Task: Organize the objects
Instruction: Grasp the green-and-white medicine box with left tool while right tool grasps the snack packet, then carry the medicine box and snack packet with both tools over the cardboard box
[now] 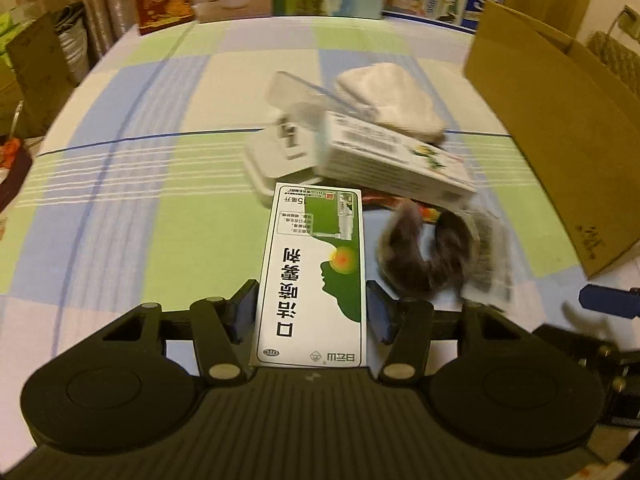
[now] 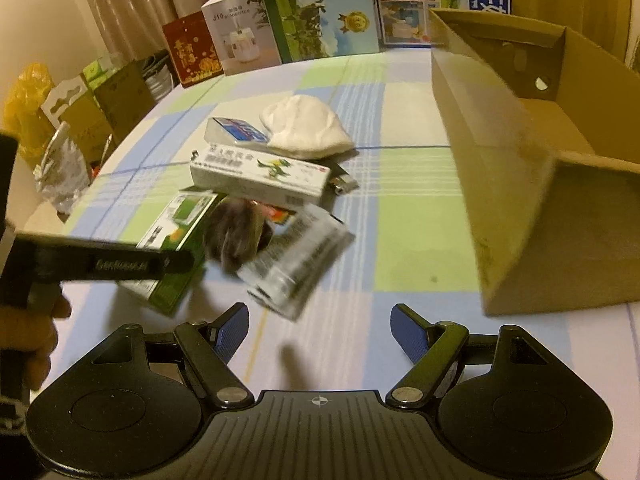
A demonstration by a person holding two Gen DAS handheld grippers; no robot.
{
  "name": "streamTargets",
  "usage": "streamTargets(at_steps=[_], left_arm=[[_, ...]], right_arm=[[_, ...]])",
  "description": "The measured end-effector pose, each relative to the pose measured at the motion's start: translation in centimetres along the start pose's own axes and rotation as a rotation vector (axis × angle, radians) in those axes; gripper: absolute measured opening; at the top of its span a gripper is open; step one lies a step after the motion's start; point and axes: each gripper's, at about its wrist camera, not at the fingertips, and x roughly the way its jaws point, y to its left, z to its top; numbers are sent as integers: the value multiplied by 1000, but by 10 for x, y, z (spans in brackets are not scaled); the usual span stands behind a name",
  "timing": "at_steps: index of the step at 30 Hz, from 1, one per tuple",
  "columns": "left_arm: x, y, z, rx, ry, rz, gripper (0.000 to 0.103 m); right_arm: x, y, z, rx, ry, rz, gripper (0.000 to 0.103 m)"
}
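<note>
My left gripper point(image 1: 311, 312) clamped the green-and-white cardboard medicine box point(image 1: 314, 276); right gripper point(image 2: 319, 330) hung spread, empty. Next, I judged: carry it into the open brown cardboard box point(image 2: 520, 184).

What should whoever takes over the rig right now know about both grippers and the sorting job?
Left gripper: shut on the green-and-white medicine box, held above the table.
Right gripper: open, holding nothing.
Cardboard box: on the right, nothing visible inside.
Still piled on the checked tablecloth: long white carton, white cloth, dark furry item, foil sachet.
Left: everything remains unsorted.
</note>
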Motion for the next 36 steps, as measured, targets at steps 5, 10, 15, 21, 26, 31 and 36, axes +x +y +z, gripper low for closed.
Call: streamTargets(at_steps=[5,10,15,21,26,31,36], left_arm=[[-1,13,3,-38,11,-16,52],[-4,15,4,-28,1,-8,52],[-2,13,3,-19,-3,-10,58],[-3,8,-1,13,-3,-12,59],[-1,7,-2,12,3,0,59],[6,8,4,12,4,19,59],[15,12,9,10,17,29,52]], right_arm=[[25,9,14,66,2,27,76],[51,18,28,33,1,-59,62],[67,26,33,-2,30,-64,62],[55,19,19,-47,29,-76,38],[34,3,5,-58,37,-119,38],[34,1,3,-68,23,-127,42],[43,5,7,-104,11,-135,42]])
